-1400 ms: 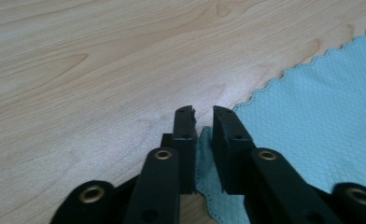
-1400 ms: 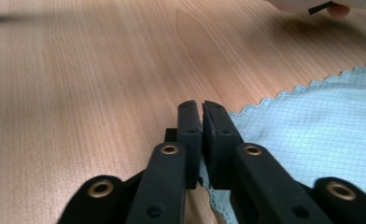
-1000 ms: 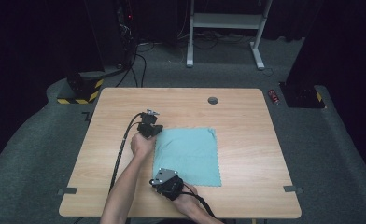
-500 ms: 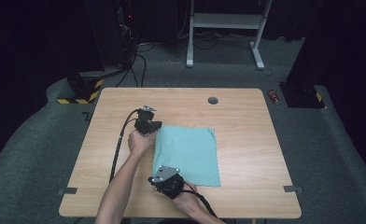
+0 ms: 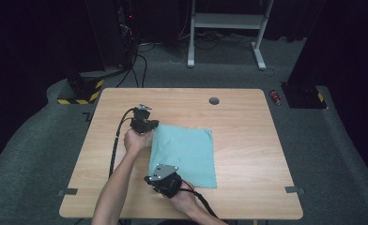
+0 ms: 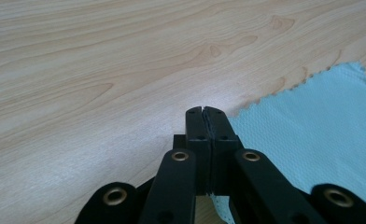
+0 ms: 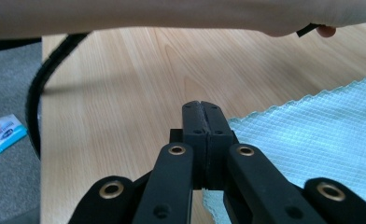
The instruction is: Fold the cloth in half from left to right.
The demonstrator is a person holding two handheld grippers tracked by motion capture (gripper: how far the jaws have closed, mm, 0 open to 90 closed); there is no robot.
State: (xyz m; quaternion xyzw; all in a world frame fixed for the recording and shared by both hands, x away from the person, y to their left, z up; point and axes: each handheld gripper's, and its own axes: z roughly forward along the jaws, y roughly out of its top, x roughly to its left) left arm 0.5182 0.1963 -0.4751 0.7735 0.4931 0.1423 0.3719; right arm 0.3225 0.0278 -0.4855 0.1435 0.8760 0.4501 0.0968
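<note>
Evidently the teal cloth (image 5: 184, 155) lies flat near the middle of the wooden table (image 5: 248, 140); it looks thin, limp and light with a pinked edge, so I judge it will sag and fold when lifted and is best taken at its corners. The left gripper (image 5: 146, 125) sits at the cloth's eleven o'clock corner and the right gripper (image 5: 159, 179) at its seven o'clock corner, each with jaws pressed shut, apparently pinching the cloth's edge. No container stands on the table.
</note>
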